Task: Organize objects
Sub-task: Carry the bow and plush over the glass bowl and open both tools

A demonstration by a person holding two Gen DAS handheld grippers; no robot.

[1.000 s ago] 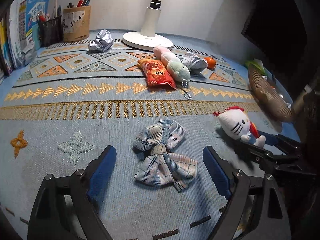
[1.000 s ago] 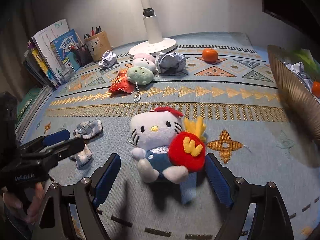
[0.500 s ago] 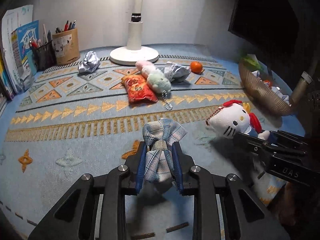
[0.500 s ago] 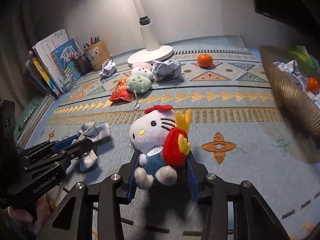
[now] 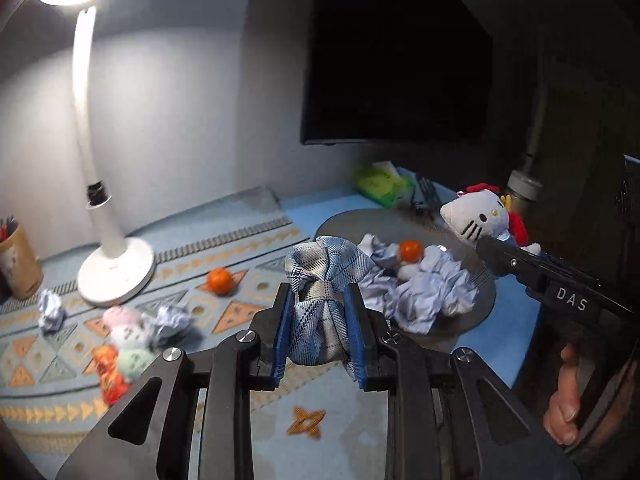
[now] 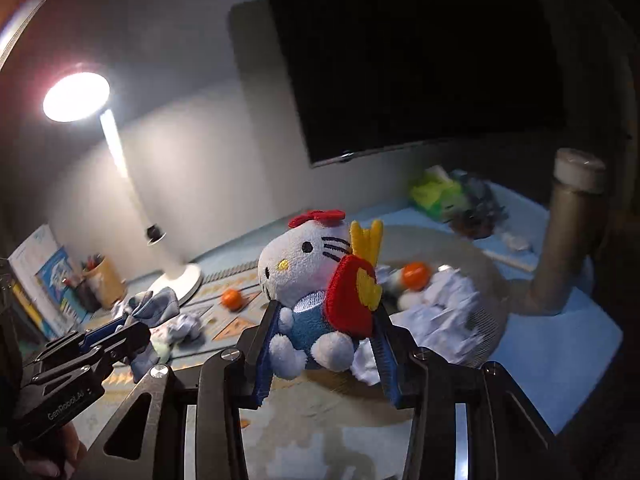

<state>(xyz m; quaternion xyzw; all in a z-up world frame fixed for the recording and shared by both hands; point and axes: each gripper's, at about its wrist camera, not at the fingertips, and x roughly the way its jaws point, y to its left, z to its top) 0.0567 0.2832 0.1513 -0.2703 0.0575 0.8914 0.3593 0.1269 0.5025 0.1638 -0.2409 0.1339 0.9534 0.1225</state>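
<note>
My left gripper [image 5: 318,300] is shut on a plaid blue-and-white fabric bow [image 5: 324,276], held in the air just left of the round basket [image 5: 482,300]. My right gripper [image 6: 324,316] is shut on a white cat plush [image 6: 308,268] with a red bow and a red fries pouch, held in front of the basket [image 6: 486,280]. The plush [image 5: 478,216] also shows in the left wrist view above the basket's right rim. The bow [image 6: 154,306] also shows in the right wrist view at the left.
The basket holds crumpled paper [image 5: 424,292] and an orange [image 5: 411,250]. On the patterned mat lie another orange [image 5: 219,280], paper balls [image 5: 51,310], a pastel plush [image 5: 128,340] and a red snack bag [image 5: 109,374]. A white desk lamp [image 5: 116,268], pen cup [image 5: 16,264], cardboard tube [image 6: 568,232] and green item [image 5: 380,186] stand around.
Both grippers have risen from the mat with their objects and swung right toward the basket. One second ago both were open around the bow and the plush.
</note>
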